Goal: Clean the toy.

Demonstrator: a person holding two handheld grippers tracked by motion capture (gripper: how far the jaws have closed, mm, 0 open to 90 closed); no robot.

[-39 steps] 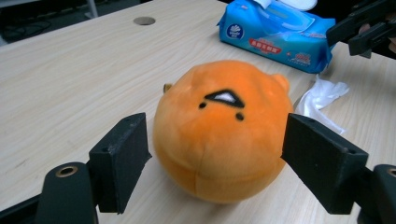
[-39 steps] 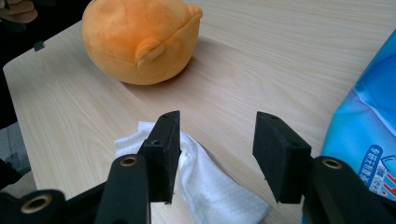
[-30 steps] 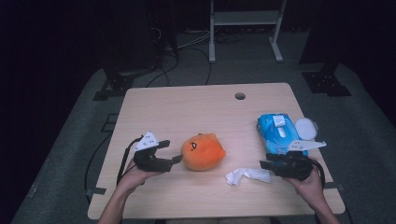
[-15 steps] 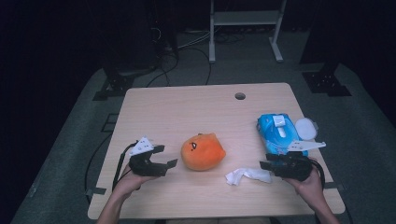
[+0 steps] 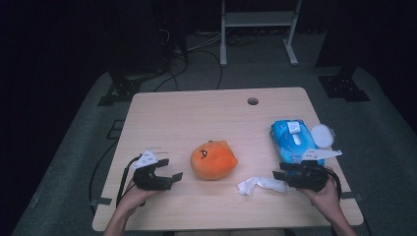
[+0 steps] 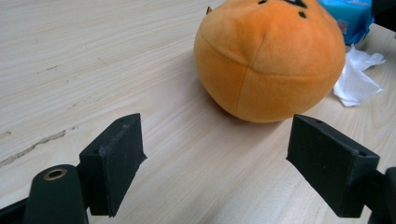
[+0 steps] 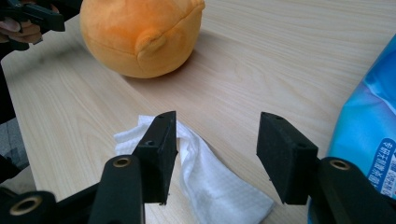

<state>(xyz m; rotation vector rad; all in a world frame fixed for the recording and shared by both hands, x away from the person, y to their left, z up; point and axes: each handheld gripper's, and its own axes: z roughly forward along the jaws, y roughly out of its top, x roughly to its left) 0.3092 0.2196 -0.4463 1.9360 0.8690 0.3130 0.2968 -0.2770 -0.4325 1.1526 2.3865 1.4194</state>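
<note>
Both grippers rest low, left gripper (image 5: 169, 169) and right gripper (image 5: 281, 174) fingers just widening, empty

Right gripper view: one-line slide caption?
Open right gripper over a white wipe, orange plush beyond.

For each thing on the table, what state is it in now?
Orange plush toy: resting on the table, not gripped.
White wipe: crumpled, lying loose.
Blue wipes pack: lid flipped open.
Left gripper: open, empty.
Right gripper: open over the wipe.
</note>
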